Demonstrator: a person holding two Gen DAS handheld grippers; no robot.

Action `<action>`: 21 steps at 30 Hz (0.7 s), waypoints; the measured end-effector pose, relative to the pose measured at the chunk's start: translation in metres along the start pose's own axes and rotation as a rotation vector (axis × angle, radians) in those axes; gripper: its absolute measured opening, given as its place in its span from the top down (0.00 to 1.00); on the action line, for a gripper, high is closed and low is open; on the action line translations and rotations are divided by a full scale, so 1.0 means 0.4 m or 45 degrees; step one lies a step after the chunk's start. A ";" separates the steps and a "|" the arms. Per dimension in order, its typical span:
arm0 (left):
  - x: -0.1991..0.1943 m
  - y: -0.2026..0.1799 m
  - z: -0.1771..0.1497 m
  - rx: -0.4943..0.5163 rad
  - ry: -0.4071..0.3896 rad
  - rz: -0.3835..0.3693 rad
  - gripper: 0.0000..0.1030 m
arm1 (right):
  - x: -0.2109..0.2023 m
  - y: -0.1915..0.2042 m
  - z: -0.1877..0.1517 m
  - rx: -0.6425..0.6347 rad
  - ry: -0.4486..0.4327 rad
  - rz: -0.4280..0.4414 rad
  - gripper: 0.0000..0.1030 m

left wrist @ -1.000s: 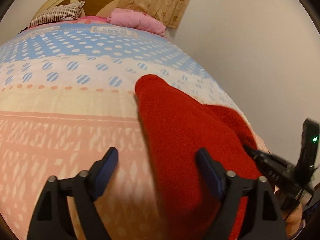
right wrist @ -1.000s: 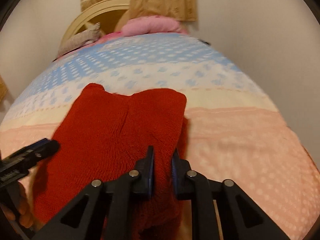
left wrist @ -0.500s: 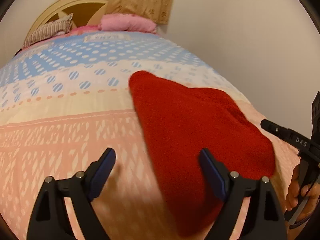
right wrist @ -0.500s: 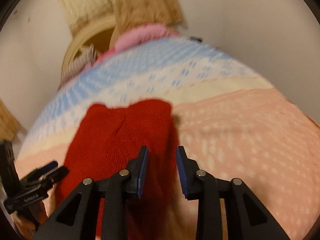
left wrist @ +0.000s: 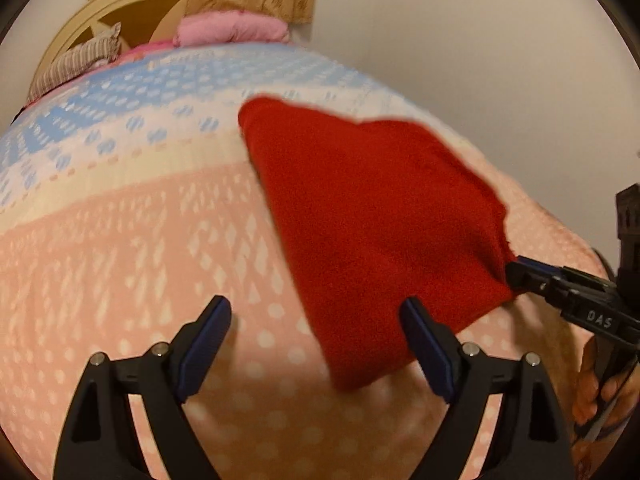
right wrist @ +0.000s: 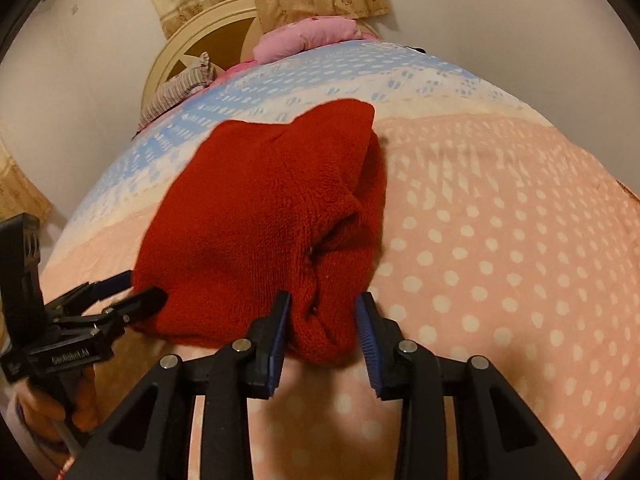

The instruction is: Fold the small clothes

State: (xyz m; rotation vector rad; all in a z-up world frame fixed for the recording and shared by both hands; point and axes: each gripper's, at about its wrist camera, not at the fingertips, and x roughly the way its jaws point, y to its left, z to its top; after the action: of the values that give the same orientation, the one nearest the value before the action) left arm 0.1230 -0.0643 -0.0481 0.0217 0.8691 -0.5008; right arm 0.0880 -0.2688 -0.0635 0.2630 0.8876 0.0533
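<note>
From your left wrist camera, one red knitted garment (left wrist: 372, 224) lies folded on the polka-dot bedspread (left wrist: 132, 240), well short of the pink pillow (left wrist: 232, 32) at the headboard. Your left gripper (left wrist: 316, 344) is spread wide and holds nothing; the garment's near corner sits just inside its right finger. Your right gripper (left wrist: 516, 276) comes in at the garment's right edge, touching it. From your right wrist camera, the same single garment (right wrist: 272, 224) fills the middle of the bedspread (right wrist: 500, 240), again nearer you than the pink pillow (right wrist: 308, 36). Your right gripper (right wrist: 322, 332) is partly open around a bunched fold of knit, its blue pads not pressing it. The left gripper (right wrist: 132, 292) sits beside the garment's left edge. The risk, as I judge it: pulling back while a pad snags the loose knit would drag the fold open.
</note>
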 end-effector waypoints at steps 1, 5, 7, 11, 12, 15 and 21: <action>-0.021 0.010 0.013 -0.007 -0.042 -0.024 0.13 | -0.012 0.002 0.004 -0.025 -0.002 -0.004 0.65; -0.035 0.062 0.106 -0.152 -0.167 -0.057 0.09 | -0.082 -0.018 0.064 -0.030 -0.126 0.004 0.28; 0.004 0.086 0.157 -0.221 -0.157 -0.097 0.09 | -0.084 -0.039 0.108 0.016 -0.171 0.039 0.23; 0.130 0.130 0.211 -0.381 -0.059 -0.168 0.24 | 0.007 -0.082 0.208 0.107 -0.126 0.086 0.23; 0.153 0.134 0.208 -0.413 -0.033 -0.195 0.25 | 0.045 -0.089 0.228 0.119 -0.101 0.087 0.23; 0.226 0.138 0.179 -0.496 0.043 -0.256 0.26 | 0.153 -0.096 0.261 0.103 -0.020 0.065 0.23; 0.260 0.109 0.165 -0.409 -0.013 -0.286 0.21 | 0.259 -0.087 0.260 0.053 0.047 0.058 0.23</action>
State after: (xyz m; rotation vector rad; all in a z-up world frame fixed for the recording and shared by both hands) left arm 0.2455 -0.0831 -0.0895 -0.3754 0.9387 -0.5643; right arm 0.2317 -0.3079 -0.0886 0.3222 0.9201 0.0820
